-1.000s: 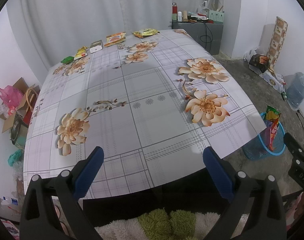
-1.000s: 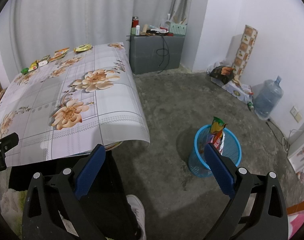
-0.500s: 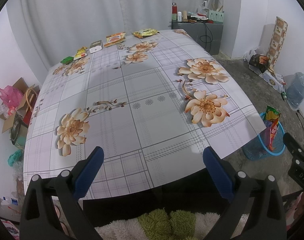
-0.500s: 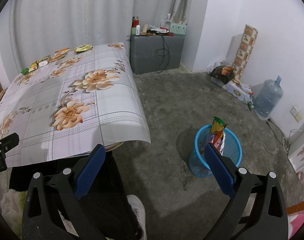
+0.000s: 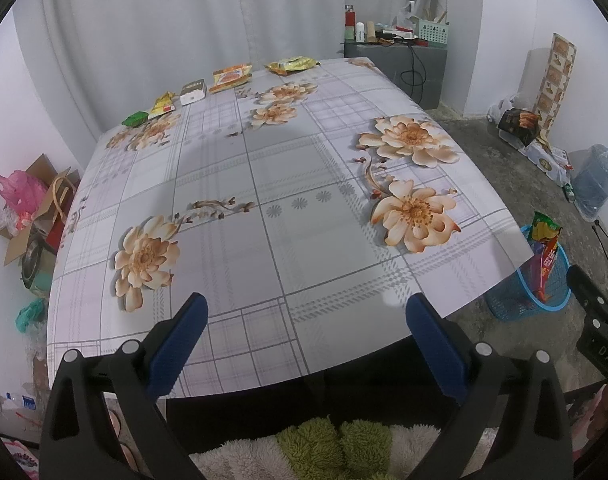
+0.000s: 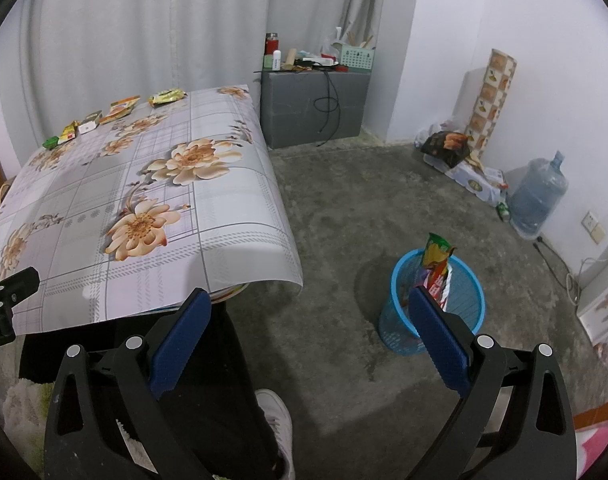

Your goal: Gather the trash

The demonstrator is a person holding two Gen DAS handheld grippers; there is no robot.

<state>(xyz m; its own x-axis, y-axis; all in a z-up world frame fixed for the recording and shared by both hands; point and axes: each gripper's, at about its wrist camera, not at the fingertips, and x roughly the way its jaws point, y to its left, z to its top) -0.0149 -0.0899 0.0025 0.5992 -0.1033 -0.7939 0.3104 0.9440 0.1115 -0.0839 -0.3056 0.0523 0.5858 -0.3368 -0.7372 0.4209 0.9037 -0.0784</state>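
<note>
Both tools are held wide open with nothing in them. The left hand-held gripper [image 5: 304, 336] is pointed over the flowered worktop [image 5: 288, 184], so the trash can be seen. Five bits are lined up along the far edge: a green wrapper [image 5: 135, 118], a yellow packet [image 5: 162, 105], a small white box [image 5: 193, 91], an orange packet [image 5: 230, 76] and a yellow-green bag [image 5: 292, 65]. The right hand-held gripper [image 6: 305, 332] is kept near the blue basket [image 6: 463, 300] on the floor, where some wrappers, perhaps snack packs, are already stuck in.
</note>
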